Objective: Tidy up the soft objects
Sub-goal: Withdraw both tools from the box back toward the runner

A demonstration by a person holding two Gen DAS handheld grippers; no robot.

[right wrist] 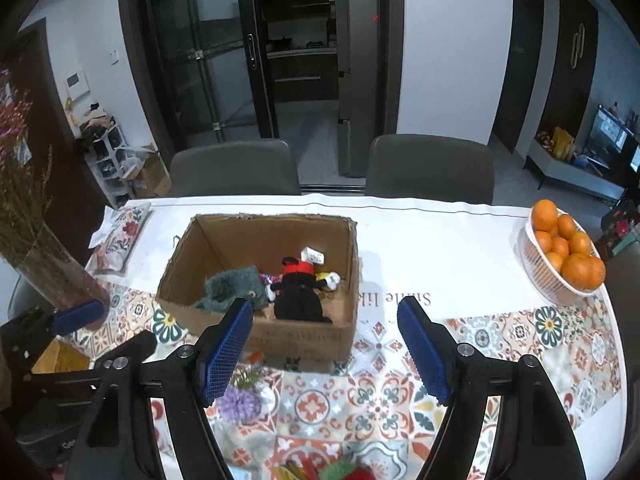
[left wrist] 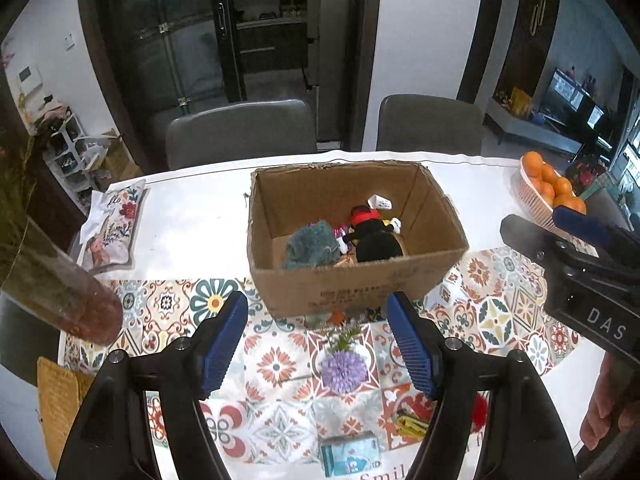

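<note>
- Left wrist view: the left gripper (left wrist: 316, 336) is open wide and holds nothing.
- A brown cardboard box (left wrist: 352, 280) sits on the table (left wrist: 192, 216) just past its blue fingers (left wrist: 224, 344).
- Inside the box lie a black plush toy (left wrist: 376, 236) and a fuzzy teal cloth (left wrist: 312, 246), side by side.
- A purple flower (left wrist: 344, 368) lies on the patterned cloth (left wrist: 280, 368) between the fingers.
- Right wrist view: the right gripper (right wrist: 324, 348) is also open wide and empty.
- The same box (right wrist: 304, 336) sits just ahead and a bit left, with the black toy (right wrist: 298, 300) and teal cloth (right wrist: 236, 286) in it.
- A basket of oranges (right wrist: 560, 264) stands far right.
- A flowered pillow (right wrist: 120, 236) lies far left.
</note>
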